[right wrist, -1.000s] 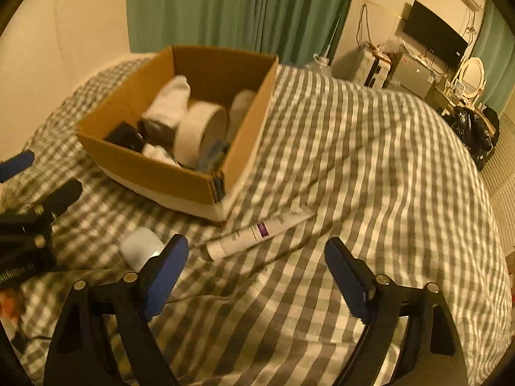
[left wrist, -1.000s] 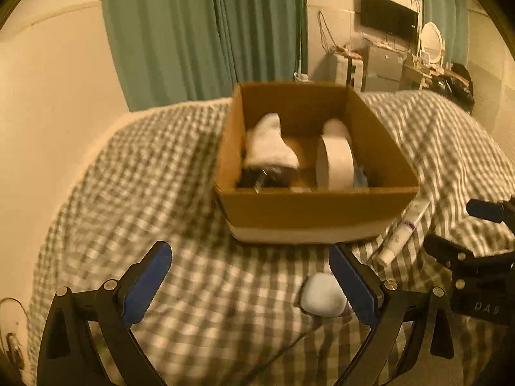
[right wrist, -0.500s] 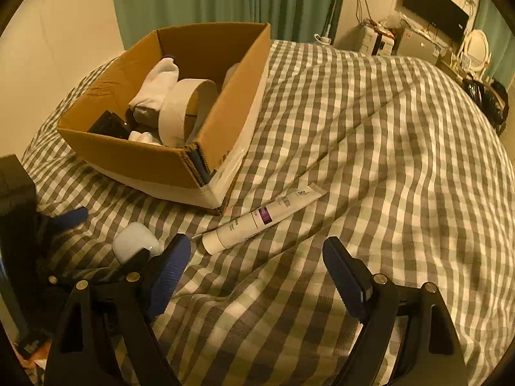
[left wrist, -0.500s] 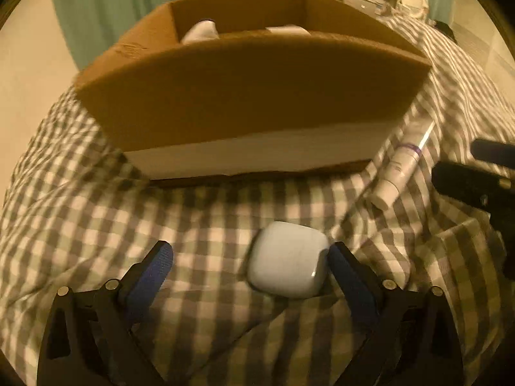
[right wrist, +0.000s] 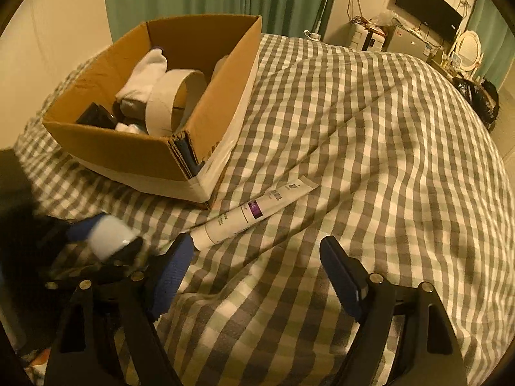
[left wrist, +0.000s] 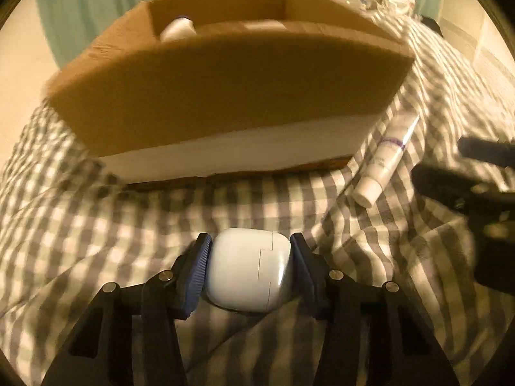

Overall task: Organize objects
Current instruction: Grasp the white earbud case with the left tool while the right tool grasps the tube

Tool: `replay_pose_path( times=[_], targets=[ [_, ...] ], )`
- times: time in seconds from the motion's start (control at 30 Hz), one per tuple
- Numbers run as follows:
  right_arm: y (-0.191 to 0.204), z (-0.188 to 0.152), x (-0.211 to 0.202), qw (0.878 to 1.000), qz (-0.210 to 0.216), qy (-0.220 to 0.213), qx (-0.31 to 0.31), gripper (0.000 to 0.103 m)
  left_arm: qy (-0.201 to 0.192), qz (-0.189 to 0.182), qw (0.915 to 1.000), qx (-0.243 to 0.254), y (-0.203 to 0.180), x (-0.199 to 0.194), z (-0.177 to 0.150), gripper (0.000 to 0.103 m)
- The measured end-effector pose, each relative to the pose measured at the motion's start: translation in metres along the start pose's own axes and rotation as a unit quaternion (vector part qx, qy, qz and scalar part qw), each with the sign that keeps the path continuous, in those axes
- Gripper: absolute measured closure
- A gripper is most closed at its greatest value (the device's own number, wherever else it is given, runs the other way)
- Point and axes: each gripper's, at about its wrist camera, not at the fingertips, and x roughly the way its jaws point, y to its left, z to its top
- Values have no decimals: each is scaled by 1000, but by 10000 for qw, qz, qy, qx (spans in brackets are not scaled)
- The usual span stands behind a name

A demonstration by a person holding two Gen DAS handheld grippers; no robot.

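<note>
The left gripper (left wrist: 249,270) clamps the white earbud case (left wrist: 248,270) on the bed (right wrist: 370,122) — lift it straight, clear the cardboard box (left wrist: 225,96) wall — while the right gripper (right wrist: 256,276) waits open near the tube (right wrist: 251,212)

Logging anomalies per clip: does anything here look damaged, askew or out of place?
The cardboard box has a torn, frayed near corner, its corrugated layers split open. A white tube lies loose on the checked bedspread beside that corner, not yet boxed. The left gripper squarely holds the white earbud case; nothing is spilled.
</note>
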Motion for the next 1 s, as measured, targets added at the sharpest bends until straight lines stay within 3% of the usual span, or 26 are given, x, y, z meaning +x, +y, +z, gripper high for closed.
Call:
replay_pose_path(
  times=[0.13,0.2,0.37,0.63,0.73,0.8,0.9,1.0],
  targets=[
    [15,9,9,9992,-203,177,-286,26,-327,26,9987,-392,25,-27,1,52],
    [22,17,18,9986,-269,326,-325,39,-472,63,9973,-566,38,-35,2,52],
    [26,26,51,9963,-254,815,-32,39,-468,72,9961,-750,53,-36,1,52],
    [26,26,73,9931,-421,1091,106,38,-350,57,9967,-733,57,-29,-3,52],
    [23,24,70,9936,-338,1070,138,51,-313,50,9965,-773,60,-27,-5,52],
    [20,22,61,9946,-258,984,185,66,-317,36,9964,-780,63,-27,-5,52],
    [11,17,46,9959,-34,849,323,78,-329,34,9963,-798,63,-32,-8,52],
    [6,10,25,9970,116,638,420,82,-349,49,9963,-785,63,-36,-11,52]
  ],
)
